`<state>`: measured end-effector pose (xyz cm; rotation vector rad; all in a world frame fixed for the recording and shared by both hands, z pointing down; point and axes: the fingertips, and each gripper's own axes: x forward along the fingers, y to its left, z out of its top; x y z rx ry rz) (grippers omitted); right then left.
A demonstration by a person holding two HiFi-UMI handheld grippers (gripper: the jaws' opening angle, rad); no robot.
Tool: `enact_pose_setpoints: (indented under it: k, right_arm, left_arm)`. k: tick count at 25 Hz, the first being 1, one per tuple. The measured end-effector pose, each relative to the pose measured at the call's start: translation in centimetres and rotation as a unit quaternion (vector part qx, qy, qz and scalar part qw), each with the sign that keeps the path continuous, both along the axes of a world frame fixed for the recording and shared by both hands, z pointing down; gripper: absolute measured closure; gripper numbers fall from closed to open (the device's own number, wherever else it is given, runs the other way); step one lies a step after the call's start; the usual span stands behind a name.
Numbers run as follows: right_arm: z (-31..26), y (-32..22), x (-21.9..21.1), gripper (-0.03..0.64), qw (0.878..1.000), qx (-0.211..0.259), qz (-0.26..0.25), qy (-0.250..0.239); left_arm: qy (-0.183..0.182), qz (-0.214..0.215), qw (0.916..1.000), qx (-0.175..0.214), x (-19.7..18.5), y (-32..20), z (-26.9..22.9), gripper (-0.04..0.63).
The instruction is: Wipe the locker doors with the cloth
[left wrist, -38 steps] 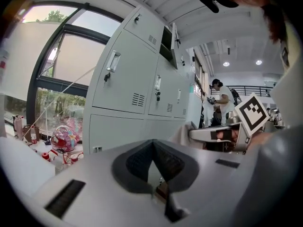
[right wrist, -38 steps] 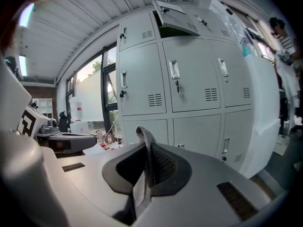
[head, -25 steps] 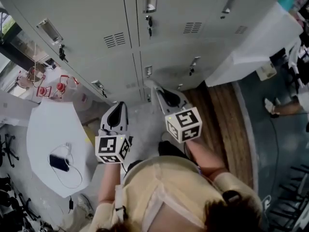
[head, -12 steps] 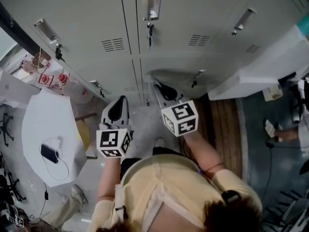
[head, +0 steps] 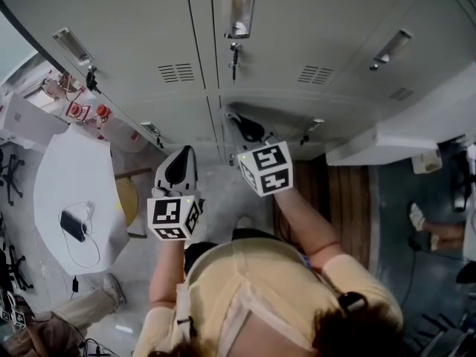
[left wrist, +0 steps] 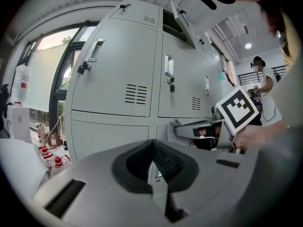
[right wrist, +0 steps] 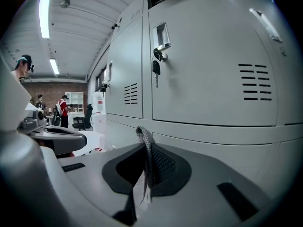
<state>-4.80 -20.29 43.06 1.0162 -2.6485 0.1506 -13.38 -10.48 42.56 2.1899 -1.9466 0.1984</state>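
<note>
— What sits far left?
— A white table (head: 82,173) with a dark phone (head: 72,225) and its cable on top, well apart from both tools.

— And the left gripper (head: 181,166)?
— It is held out in front of the person, near the foot of the lockers (head: 312,21) and clear of them. Its own view shows the black pads pressed together, clenched on nothing.

— Next along?
— The right gripper (head: 244,127) is beside the left one and reaches further forward, close to the lower row of doors. I cannot tell whether it touches the metal.

— Is it holding something?
— Yes. In its own view the jaws are clamped on the cloth (right wrist: 145,145), a thin strip of grey mesh pinched upright between the pads, with its tip poking up above them.

— What is facing it?
— Grey doors fill that view. One has a recessed handle (right wrist: 161,34), a bunch of keys (right wrist: 155,67) hanging from the lock just below it, and vent slots (right wrist: 253,82) further right.

— And on the right edge?
— A strip of wooden floor (head: 349,192) runs along the foot of the lockers.
</note>
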Motion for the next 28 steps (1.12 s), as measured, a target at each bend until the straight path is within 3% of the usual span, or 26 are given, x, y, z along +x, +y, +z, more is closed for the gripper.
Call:
enact_pose_setpoints:
  k: [12,23,28]
  right_arm:
    - [0.6,-2.3,-0.2,0.6,1.0,-0.01,0.009,0.013]
    - [1.6,-5.3,6.1,0.6,0.997,0.011,0.069,0.034]
    - [1.1,-5.6,8.6,0.6,0.995,-0.002,0.093,0.026]
  left_arm:
    - [0.009,-0.016,0.9998,0.002,0.3,-1.2,0.0,0.603]
    - [0.013,0.01,0.9999,0.0,2.6,-3.7,0.5,0.603]
    - [0.015,0.032,0.9994,0.003,4.5,-5.2,0.6,0.603]
